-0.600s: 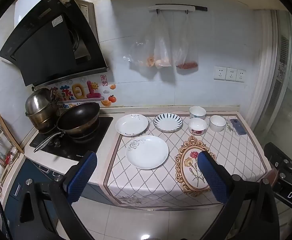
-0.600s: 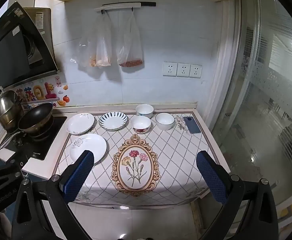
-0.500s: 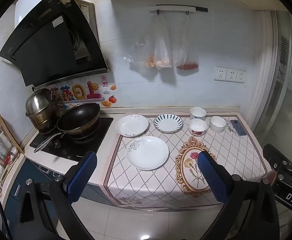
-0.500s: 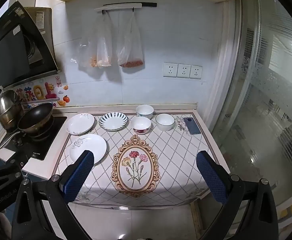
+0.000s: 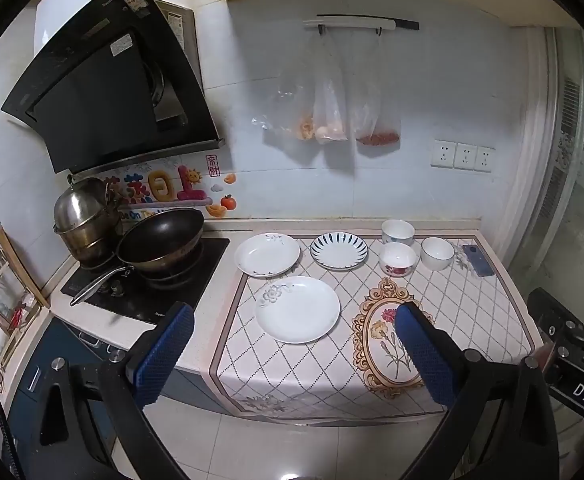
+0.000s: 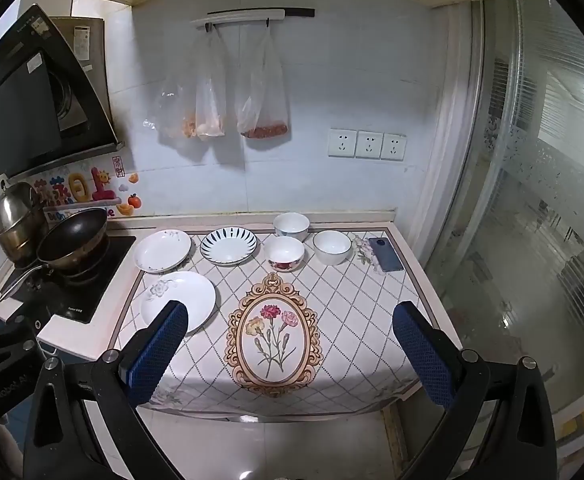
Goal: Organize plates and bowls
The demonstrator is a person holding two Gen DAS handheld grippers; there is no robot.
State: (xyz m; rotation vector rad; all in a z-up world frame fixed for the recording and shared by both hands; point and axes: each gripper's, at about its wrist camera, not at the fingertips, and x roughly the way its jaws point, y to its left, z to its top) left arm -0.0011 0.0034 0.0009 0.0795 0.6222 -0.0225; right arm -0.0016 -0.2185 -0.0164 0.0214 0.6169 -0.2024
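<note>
- Hovering short of the counter's [image 5: 228, 300] front edge, left gripper [image 5: 292, 348] and right gripper [image 6: 290, 346] both gape, empty.
- Three plates [image 5: 297, 309] sit left; three bowls [image 5: 397, 259] along the back edge.

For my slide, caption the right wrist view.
Open right gripper faces three plates and three bowls on a patterned countertop.

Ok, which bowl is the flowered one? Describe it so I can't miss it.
Find the patterned cloth on the counter, then the three bowls near its back edge. It is the middle one, the bowl with red flowers, nearest the cloth's oval flower picture. The white bowl and the rear bowl lack red.
</note>
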